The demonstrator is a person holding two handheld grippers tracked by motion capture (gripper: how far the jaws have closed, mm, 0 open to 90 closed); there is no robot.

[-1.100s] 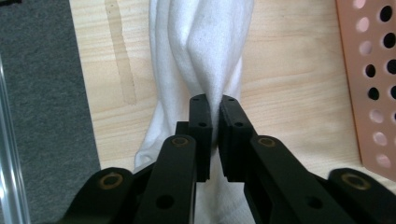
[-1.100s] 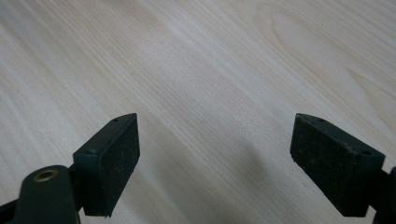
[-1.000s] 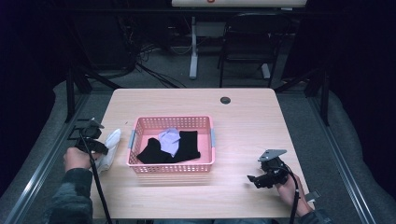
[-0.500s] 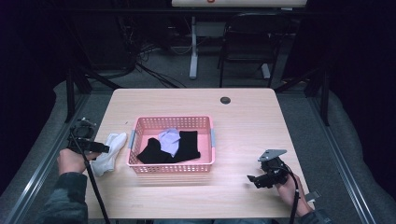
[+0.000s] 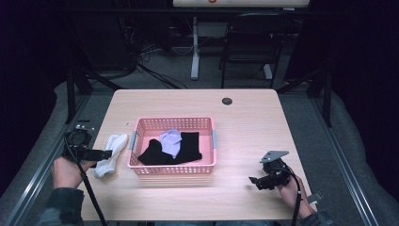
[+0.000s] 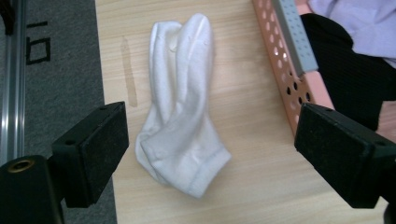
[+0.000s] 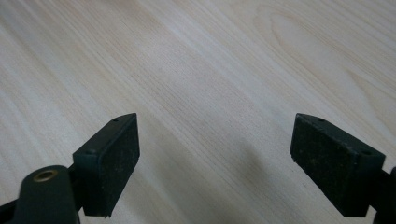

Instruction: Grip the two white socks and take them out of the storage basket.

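Sock (image 6: 180, 105), white and crumpled, lies on the table (image 5: 244, 113) just left of the basket (image 5: 173, 168), free of the left gripper (image 6: 205, 154), whose jaws have just been opening and stand wide above it. Right gripper (image 7: 215, 163), right of the basket, is wide too, nothing between its jaws.

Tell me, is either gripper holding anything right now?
Nothing. The left gripper has just been opening, jaws wide above the white sock lying loose on the table. The right gripper is open.
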